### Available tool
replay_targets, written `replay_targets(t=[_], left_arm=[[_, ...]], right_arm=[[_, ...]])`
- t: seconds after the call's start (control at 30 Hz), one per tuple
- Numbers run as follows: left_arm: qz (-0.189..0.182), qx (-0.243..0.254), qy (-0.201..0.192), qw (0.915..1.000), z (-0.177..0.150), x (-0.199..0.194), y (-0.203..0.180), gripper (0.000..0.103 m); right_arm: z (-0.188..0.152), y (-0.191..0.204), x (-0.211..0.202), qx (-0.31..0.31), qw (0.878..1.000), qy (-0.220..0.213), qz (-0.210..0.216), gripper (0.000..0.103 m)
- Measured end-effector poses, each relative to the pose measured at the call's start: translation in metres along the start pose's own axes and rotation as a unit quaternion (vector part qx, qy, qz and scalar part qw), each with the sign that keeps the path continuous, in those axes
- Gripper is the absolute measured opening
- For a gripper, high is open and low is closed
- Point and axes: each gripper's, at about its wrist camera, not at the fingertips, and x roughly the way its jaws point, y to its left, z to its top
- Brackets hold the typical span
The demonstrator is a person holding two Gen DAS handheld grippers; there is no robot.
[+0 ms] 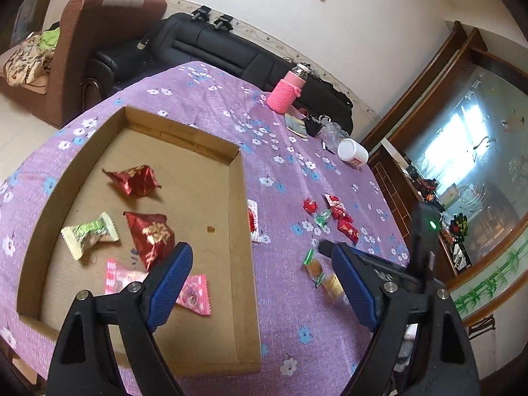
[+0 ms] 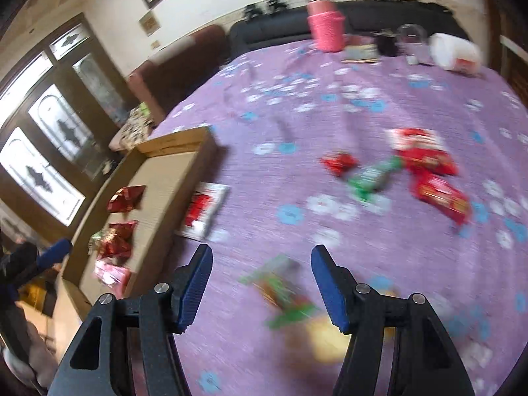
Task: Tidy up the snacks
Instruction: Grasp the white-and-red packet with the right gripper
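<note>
Purple flowered cloth is blurring under my right gripper [image 2: 262,283], jaws wide and empty, with a green-ended snack [image 2: 280,292] just ahead between them. I'm risking nudging it away. Left gripper [image 1: 260,280], also empty, is hanging over the box [image 1: 237,231].

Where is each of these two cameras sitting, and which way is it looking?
Left wrist: sits on the left gripper, looking down along its open blue fingers at the cardboard tray of snacks; the right gripper pokes in behind.
Right wrist: sits on the right gripper, looking down across the purple tablecloth at loose snacks; its fingers are open, and the left gripper shows at the edge.
Shared: tray, tablecloth, pink bottle, white jar.
</note>
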Motion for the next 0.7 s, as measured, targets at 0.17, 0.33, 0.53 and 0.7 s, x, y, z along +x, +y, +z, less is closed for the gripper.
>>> replay_targets(t=[0.17, 0.33, 0.53, 0.7], left_arm=[[0.025, -0.018, -0.004, 0.9995, -0.008, -0.015, 0.017, 0.086], [0.043, -0.017, -0.003, 0.9989, -0.012, -0.019, 0.031, 0.086], [0.033, -0.022, 0.007, 0.9992, -0.012, -0.007, 0.033, 0.086], [0.026, -0.02, 0.01, 0.9994, -0.016, -0.002, 0.025, 0.086]], right_arm=[[0.032, 0.029, 0.051, -0.002, 0.999, 0.028, 0.015, 0.064], [0.042, 0.049, 0.089, -0.035, 0.998, 0.056, 0.001, 0.064], [0.036, 0.061, 0.095, -0.073, 0.996, 0.042, -0.023, 0.064], [0.019, 0.086, 0.096, -0.152, 0.981, 0.042, -0.113, 0.035]])
